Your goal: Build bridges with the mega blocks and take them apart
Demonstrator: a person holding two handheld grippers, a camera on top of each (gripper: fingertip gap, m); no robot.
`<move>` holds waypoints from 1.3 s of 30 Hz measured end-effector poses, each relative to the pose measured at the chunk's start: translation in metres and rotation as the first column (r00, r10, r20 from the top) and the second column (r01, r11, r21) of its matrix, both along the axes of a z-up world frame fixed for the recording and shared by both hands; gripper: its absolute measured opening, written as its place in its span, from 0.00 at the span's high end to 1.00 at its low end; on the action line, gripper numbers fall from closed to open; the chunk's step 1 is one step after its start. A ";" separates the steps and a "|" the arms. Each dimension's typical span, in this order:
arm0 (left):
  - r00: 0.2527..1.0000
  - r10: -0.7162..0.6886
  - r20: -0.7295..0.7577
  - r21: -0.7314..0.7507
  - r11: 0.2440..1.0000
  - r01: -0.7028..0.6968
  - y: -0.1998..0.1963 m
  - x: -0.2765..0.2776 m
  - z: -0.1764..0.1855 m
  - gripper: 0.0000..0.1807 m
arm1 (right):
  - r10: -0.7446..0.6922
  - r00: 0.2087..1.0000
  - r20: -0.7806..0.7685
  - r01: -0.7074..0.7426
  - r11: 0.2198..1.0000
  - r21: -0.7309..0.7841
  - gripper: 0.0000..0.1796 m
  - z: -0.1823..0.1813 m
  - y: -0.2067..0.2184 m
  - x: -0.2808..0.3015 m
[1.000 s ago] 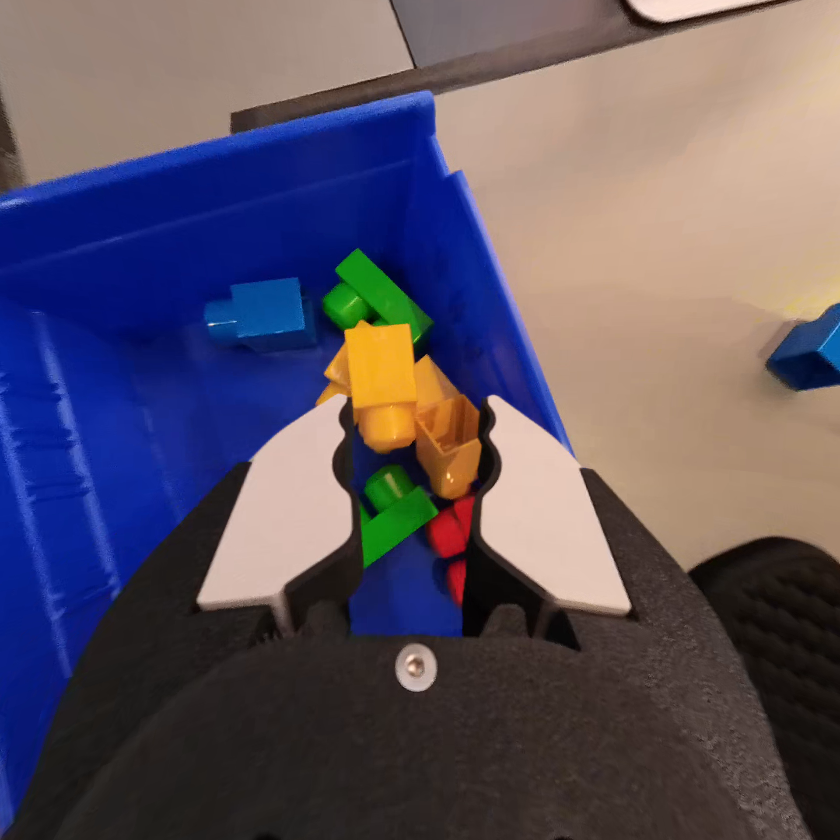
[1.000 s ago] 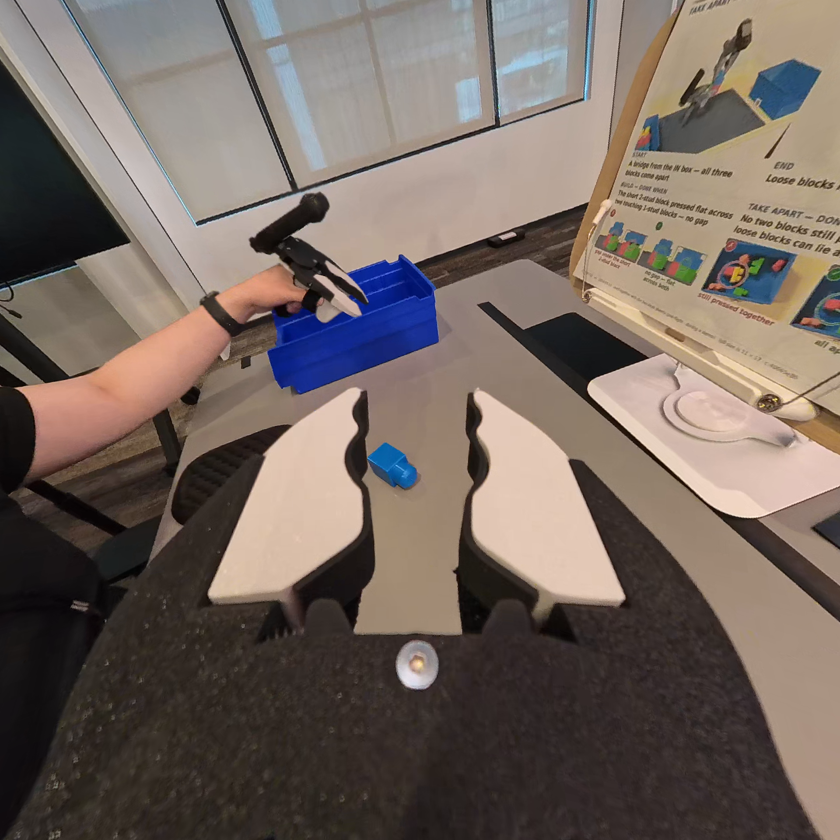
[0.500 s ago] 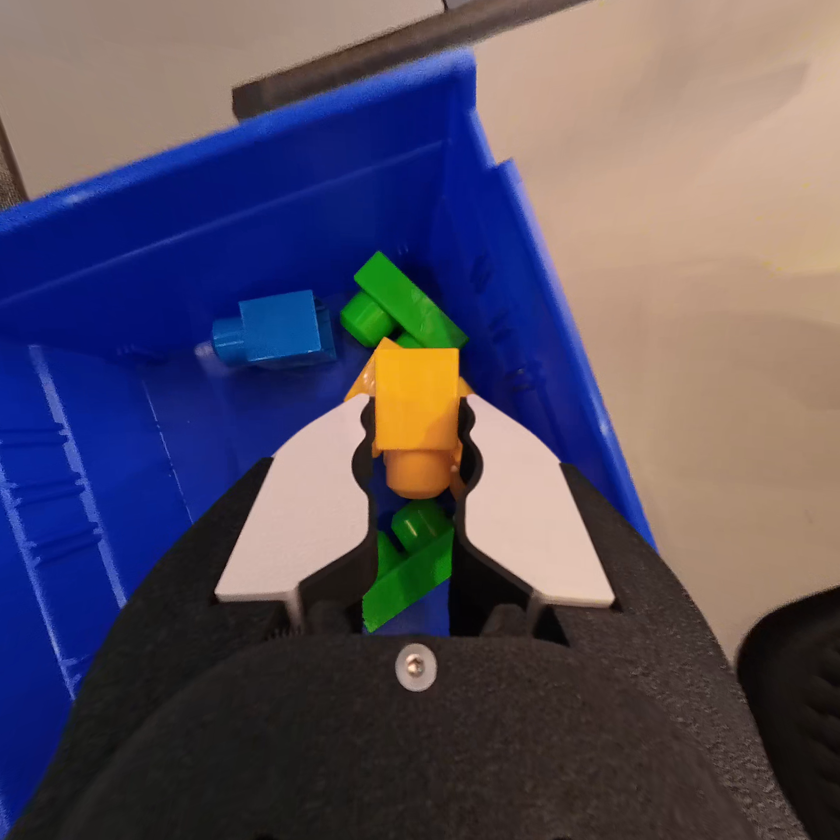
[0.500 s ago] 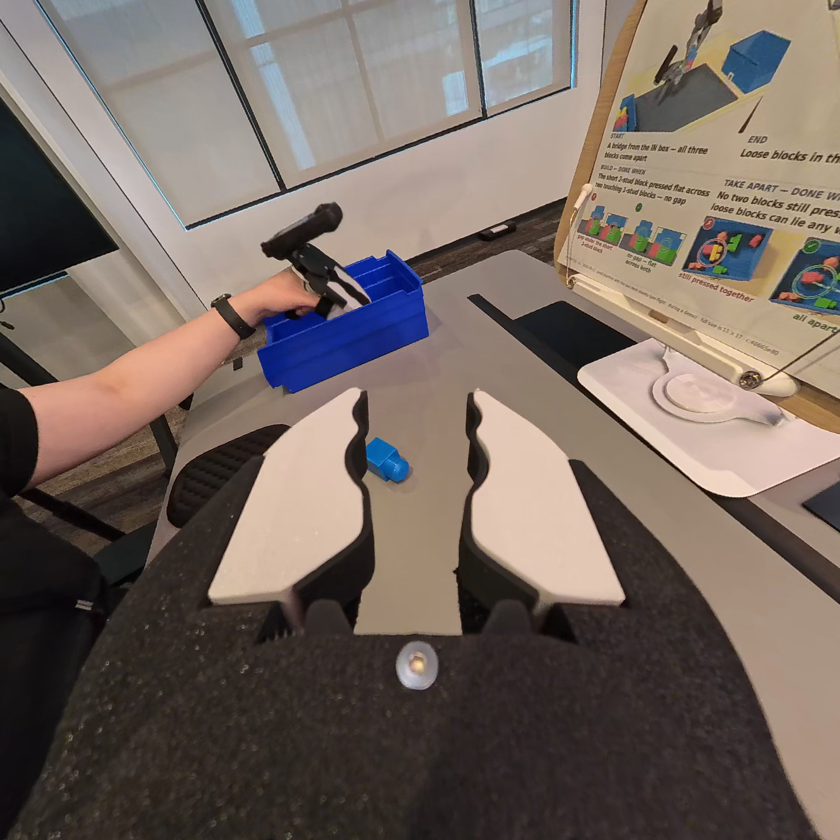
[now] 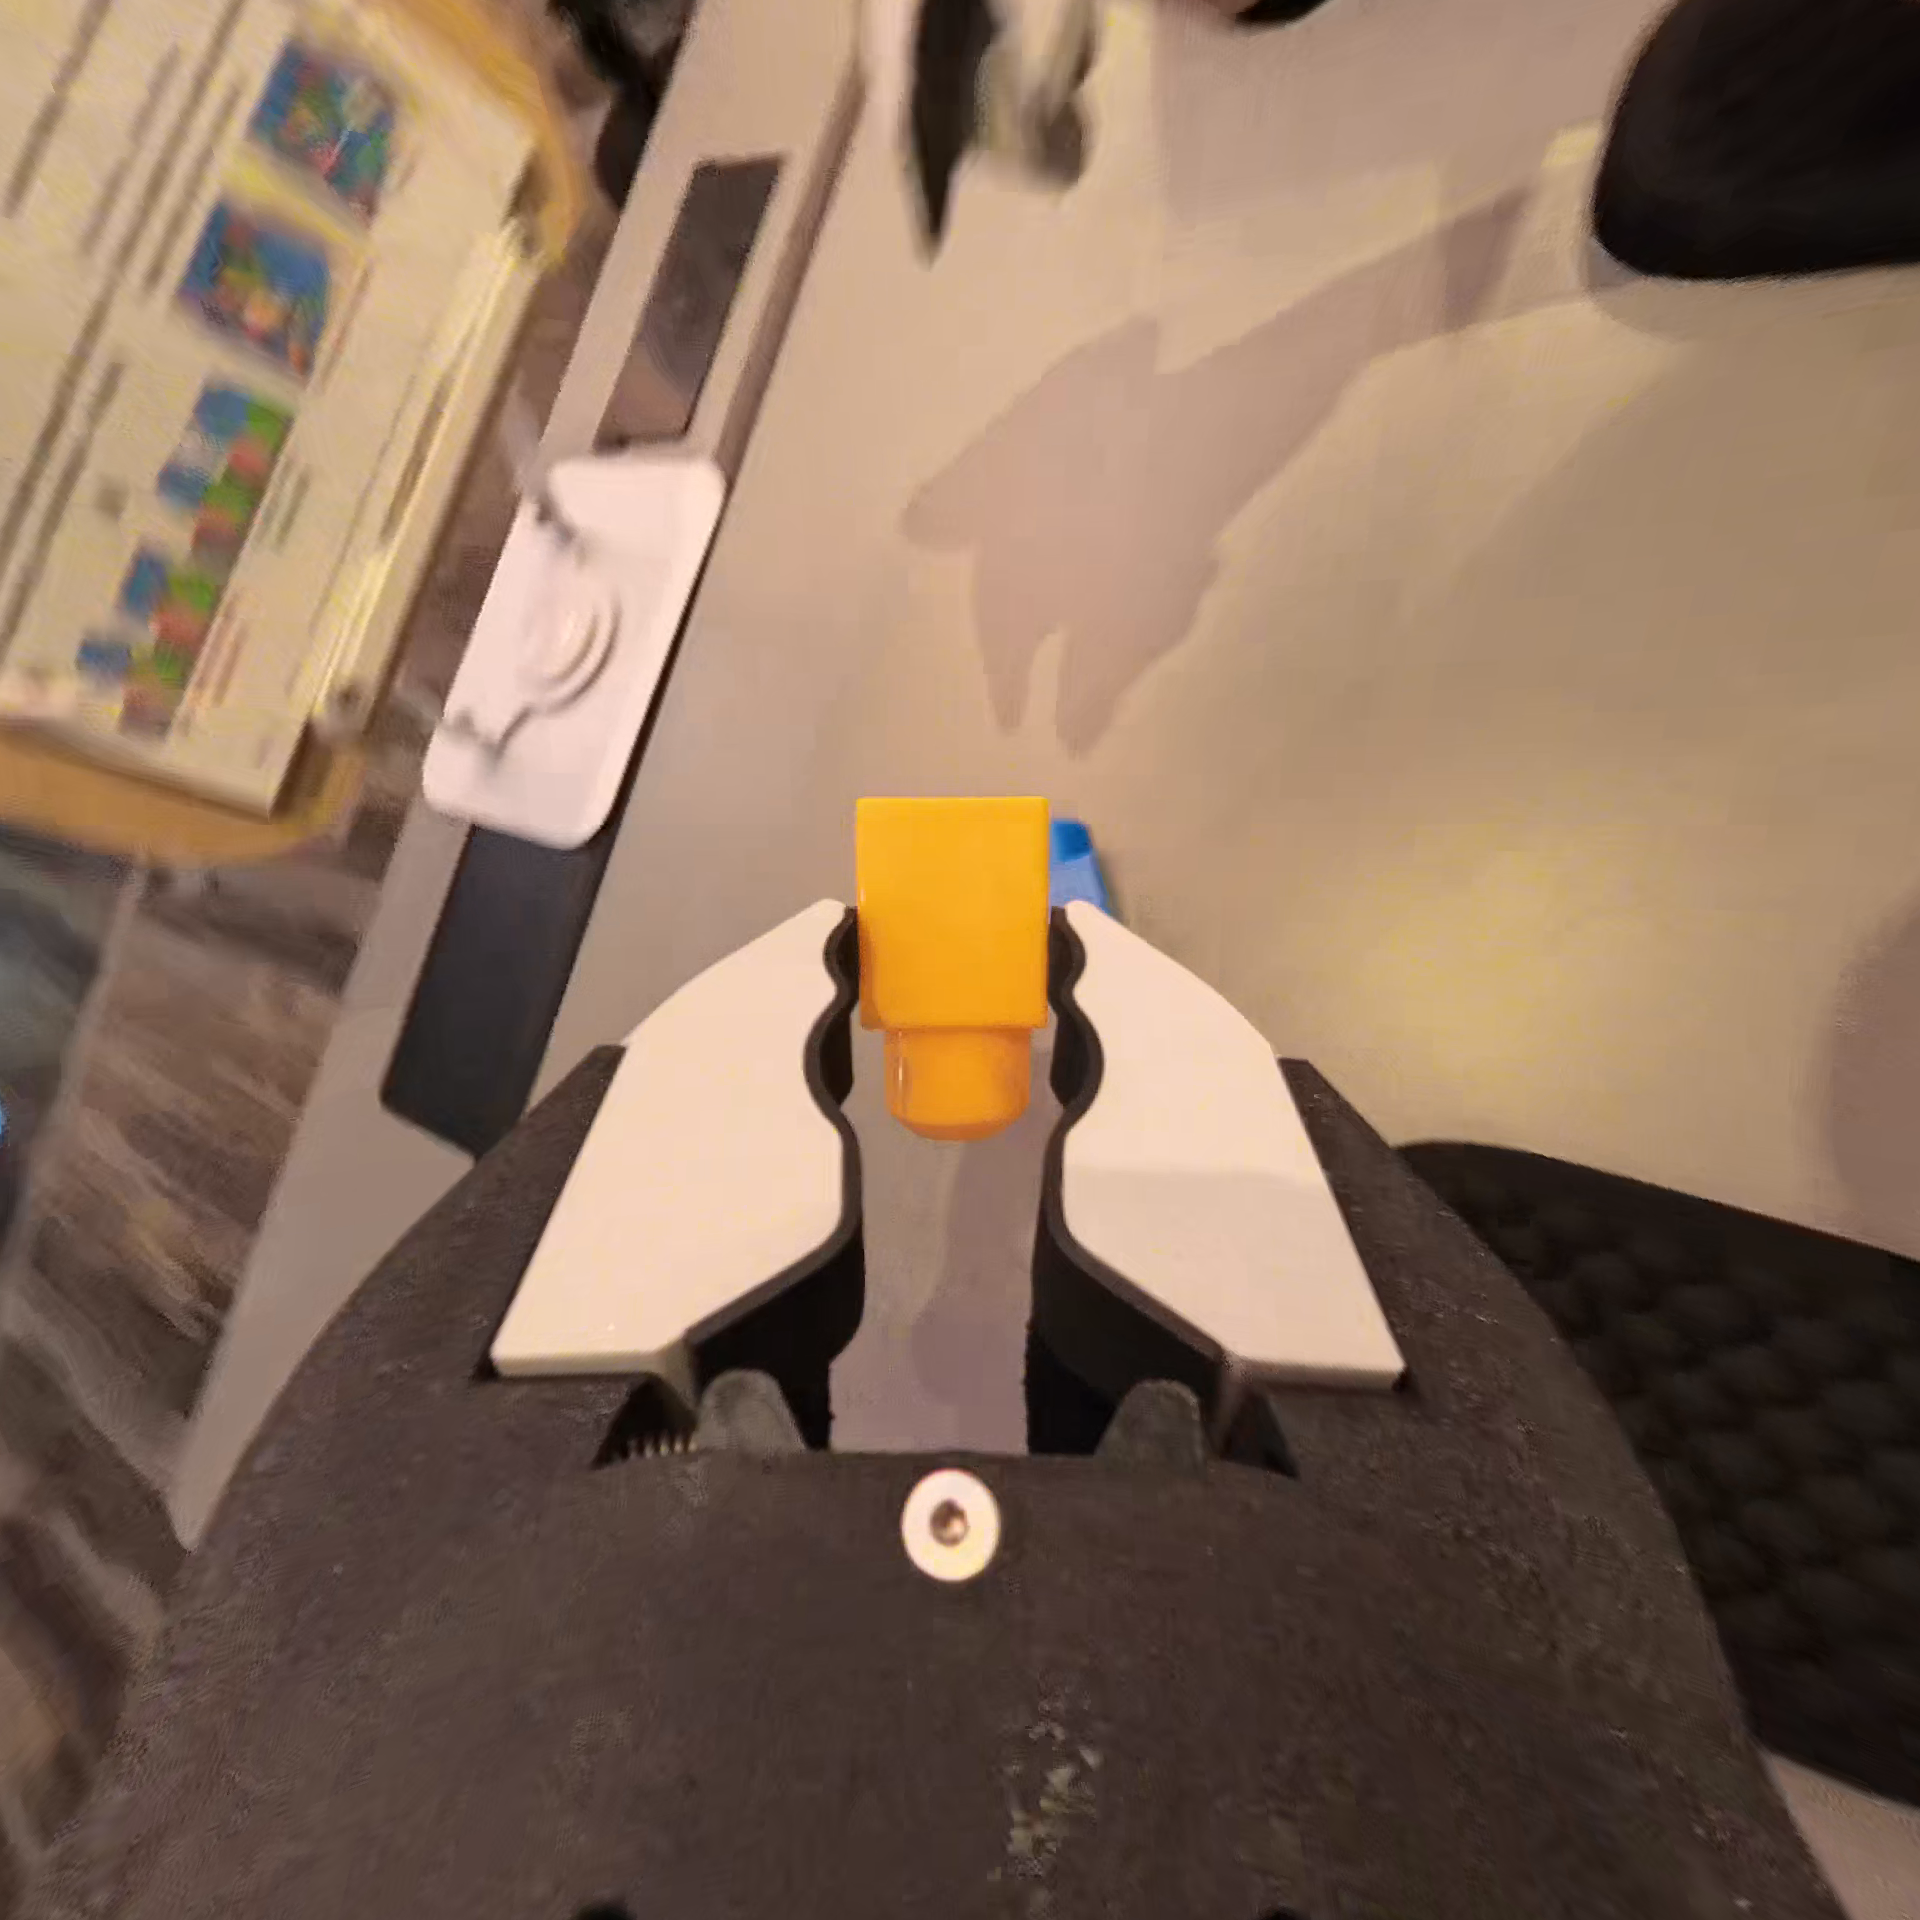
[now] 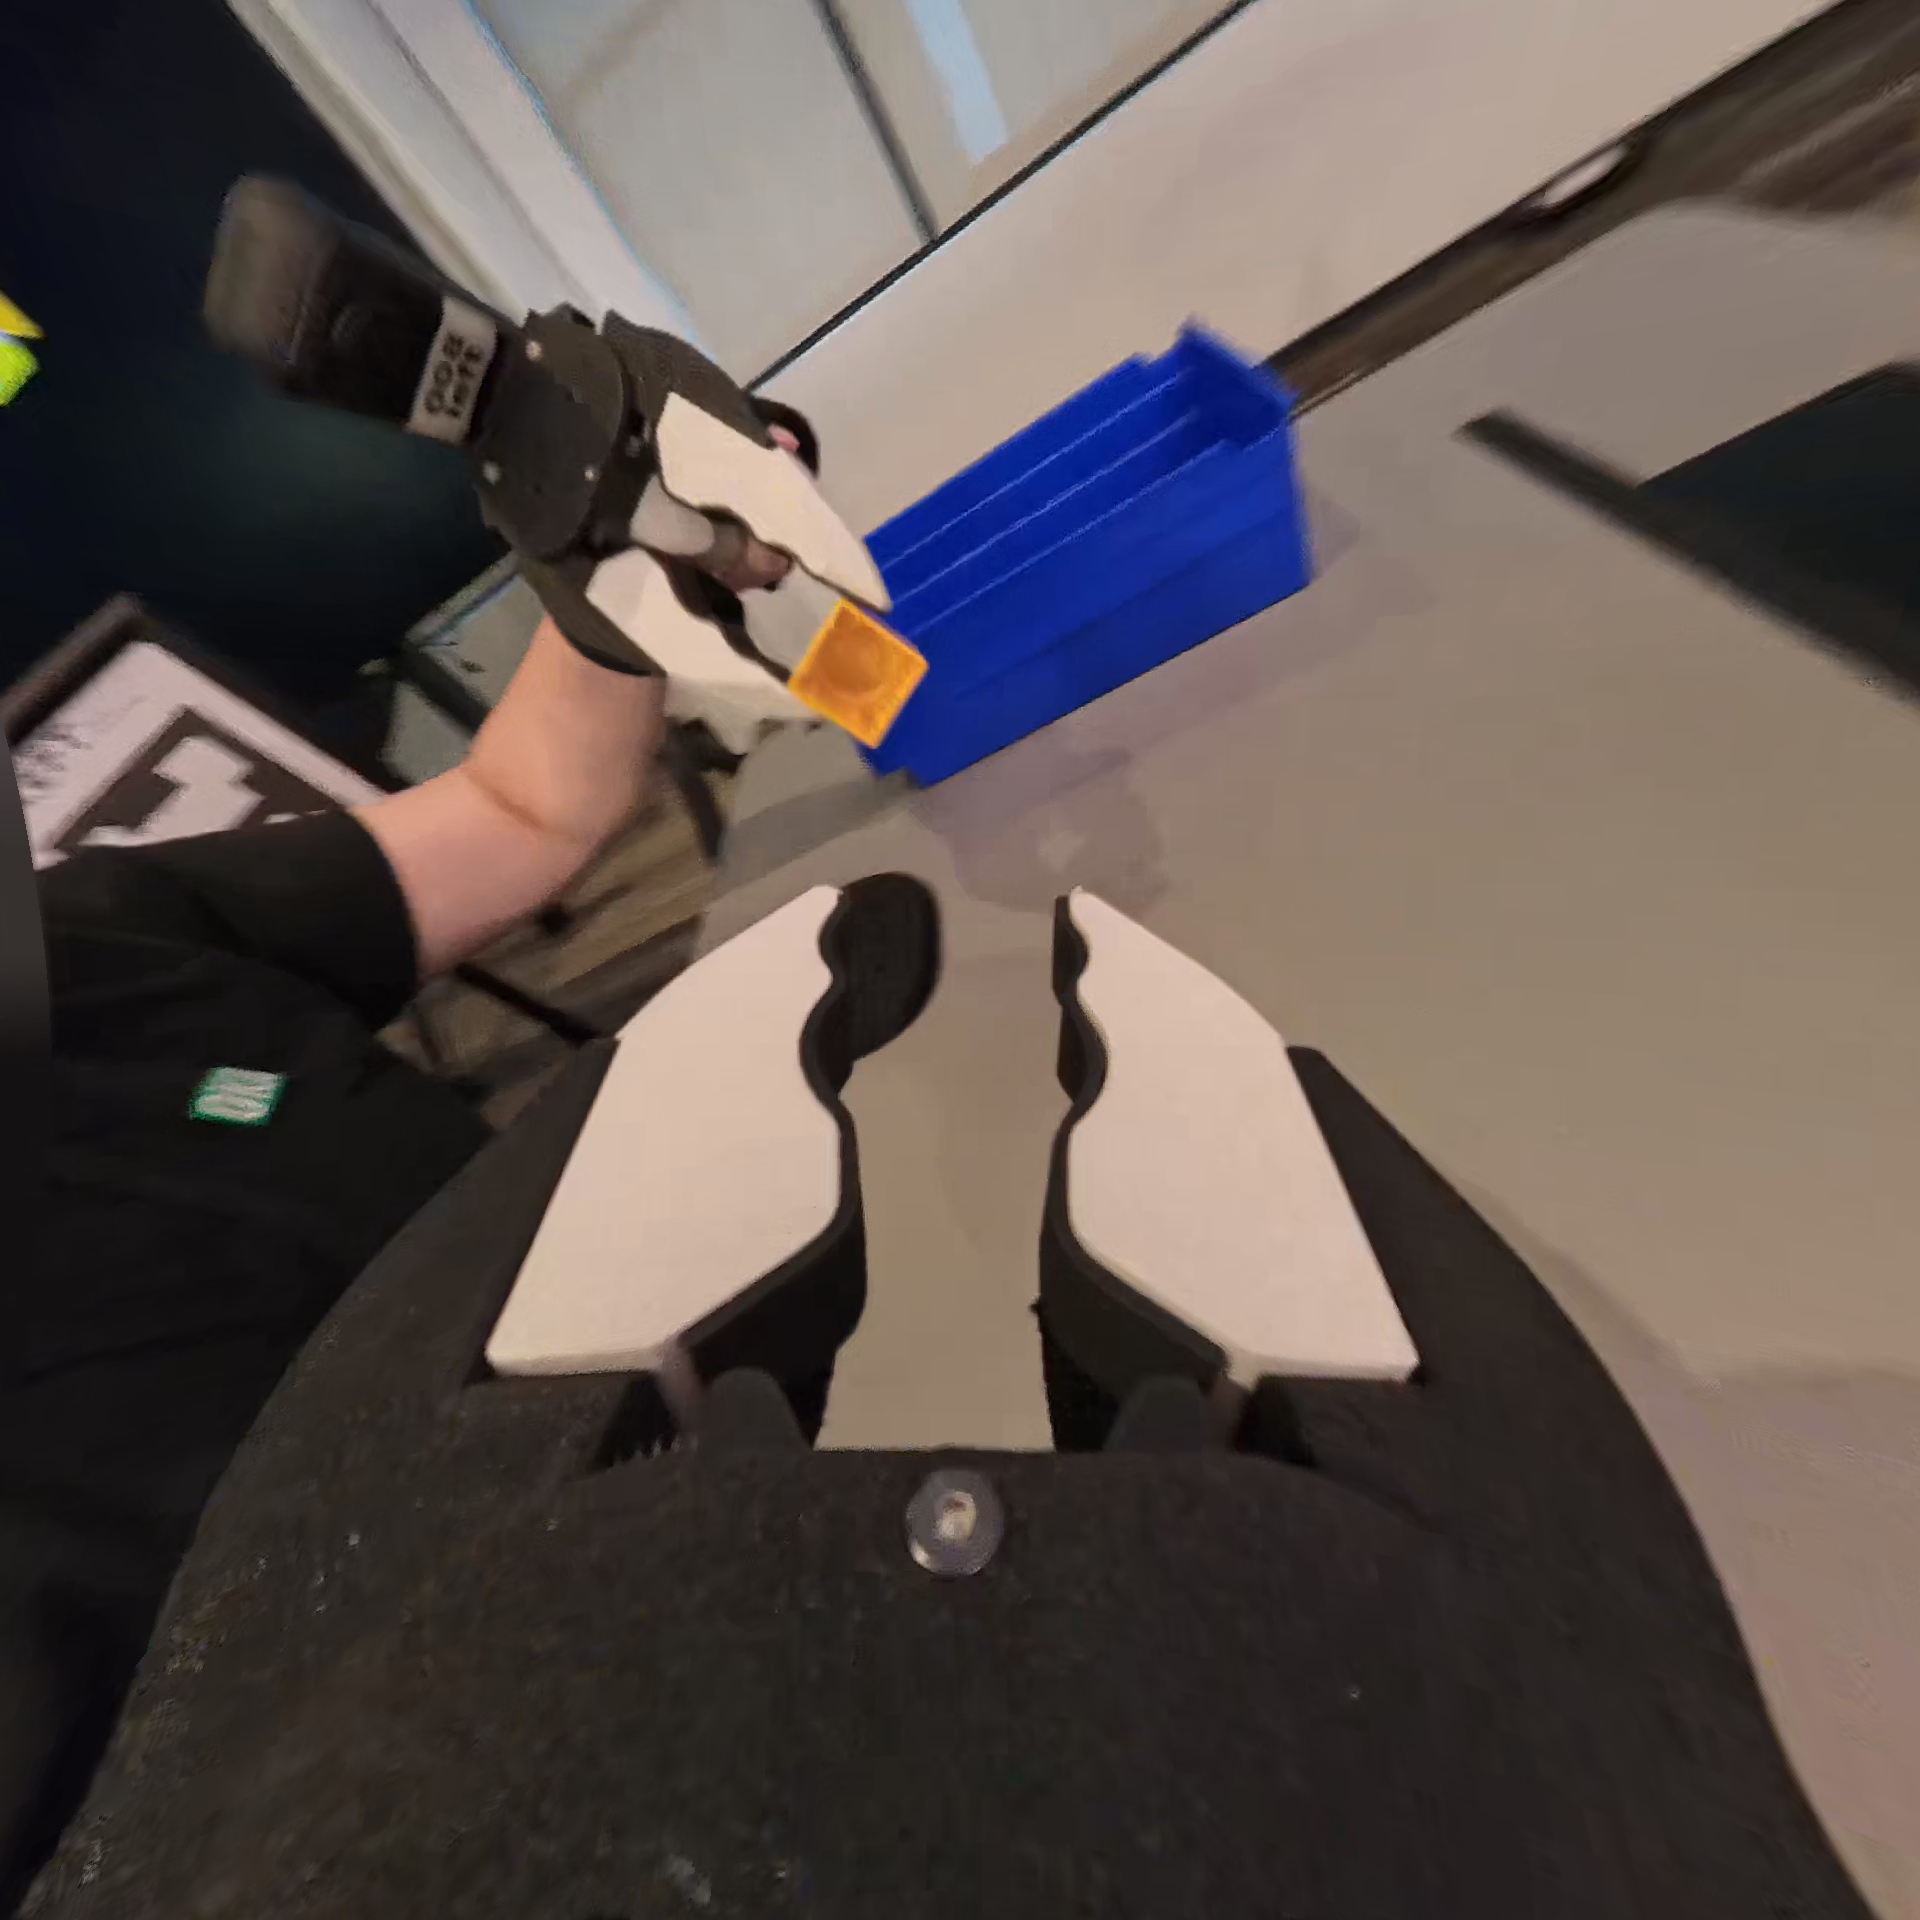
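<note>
A pale grey table (image 6: 1455, 831) carries everything. Ahead of the right-hand gripper and to its left, a blue bin (image 6: 1091, 582) rests on it. In the left wrist view, a blue block (image 5: 1081, 868) lies on the table just beyond the fingertips, a white pad (image 5: 577, 655) farther left, and a black textured mat (image 5: 1683, 1351) to the right.

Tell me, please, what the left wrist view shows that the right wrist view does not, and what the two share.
Only the left wrist view shows the yellow block's stud pointing back toward the camera, a blue block just behind it, and a blurred instruction board. Only the right wrist view shows the blue bin, the block's hollow underside, and the open, empty right gripper. Both show the left gripper clamped on that block above the grey table.
</note>
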State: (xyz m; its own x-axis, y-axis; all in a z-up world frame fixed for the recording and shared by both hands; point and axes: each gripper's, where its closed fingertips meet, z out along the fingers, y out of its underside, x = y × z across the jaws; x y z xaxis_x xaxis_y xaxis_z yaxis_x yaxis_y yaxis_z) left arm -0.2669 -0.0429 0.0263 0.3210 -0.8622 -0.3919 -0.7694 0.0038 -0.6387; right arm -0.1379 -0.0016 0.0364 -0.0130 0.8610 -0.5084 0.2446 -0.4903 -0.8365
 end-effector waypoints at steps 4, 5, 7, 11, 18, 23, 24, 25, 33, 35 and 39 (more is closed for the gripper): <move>0.974 -0.208 -0.095 0.032 0.977 0.212 -0.025 0.062 -0.030 0.81 | 0.188 0.980 -0.066 -0.199 0.938 -0.283 0.81 -0.015 -0.028 -0.024; 0.961 -0.256 -0.100 0.019 0.966 0.259 -0.031 0.074 -0.035 0.81 | 0.213 0.974 -0.074 -0.226 0.914 -0.338 0.80 -0.019 -0.031 -0.026; 0.940 -0.318 -0.124 0.011 0.947 0.321 -0.037 0.090 -0.044 0.81 | 0.232 0.973 -0.004 -0.215 0.896 -0.390 0.79 -0.039 -0.033 -0.029; 0.910 -0.376 -0.173 0.016 0.923 0.384 -0.039 0.104 -0.052 0.81 | 0.355 0.935 -0.001 -0.309 0.813 -0.494 0.67 -0.051 -0.055 -0.029; 0.897 -0.400 -0.190 -0.004 0.914 0.407 -0.040 0.108 -0.058 0.81 | 0.552 0.833 0.038 -0.443 0.707 -0.551 0.79 -0.069 -0.091 -0.028; 0.957 -0.271 -0.100 0.031 0.961 0.275 -0.021 0.101 -0.050 0.70 | 0.536 0.844 0.036 -0.434 0.719 -0.543 0.80 -0.070 -0.084 -0.030; 0.971 -0.232 -0.056 0.026 0.972 0.234 -0.016 0.097 -0.046 0.68 | 0.524 0.851 0.026 -0.432 0.728 -0.532 0.80 -0.069 -0.080 -0.030; 0.980 -0.197 -0.001 0.006 0.980 0.197 -0.013 0.093 -0.043 0.68 | 0.514 0.857 0.023 -0.432 0.744 -0.509 0.80 -0.067 -0.078 -0.031; 0.848 0.104 0.520 -0.281 0.958 0.054 -0.006 0.055 -0.012 0.70 | 0.284 0.959 -0.013 -0.284 0.958 -0.032 0.80 -0.040 -0.040 -0.047; 0.778 0.185 0.600 -0.350 0.936 0.047 -0.007 0.055 -0.011 0.72 | 0.213 0.977 -0.020 -0.211 0.973 0.095 0.80 -0.032 -0.033 -0.053; 0.578 0.318 0.751 -0.451 0.887 0.099 -0.008 0.060 0.006 0.76 | 0.109 0.993 -0.054 -0.079 0.914 0.398 0.80 -0.018 -0.033 -0.064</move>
State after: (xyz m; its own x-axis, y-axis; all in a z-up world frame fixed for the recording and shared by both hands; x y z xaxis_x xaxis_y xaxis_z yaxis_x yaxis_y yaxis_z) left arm -0.2068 -0.0512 0.0321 0.4180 -0.7939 0.4417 0.0726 -0.4554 -0.8873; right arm -0.2022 -0.0341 0.0179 -0.1281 0.9841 -0.1227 0.2038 -0.0950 -0.9744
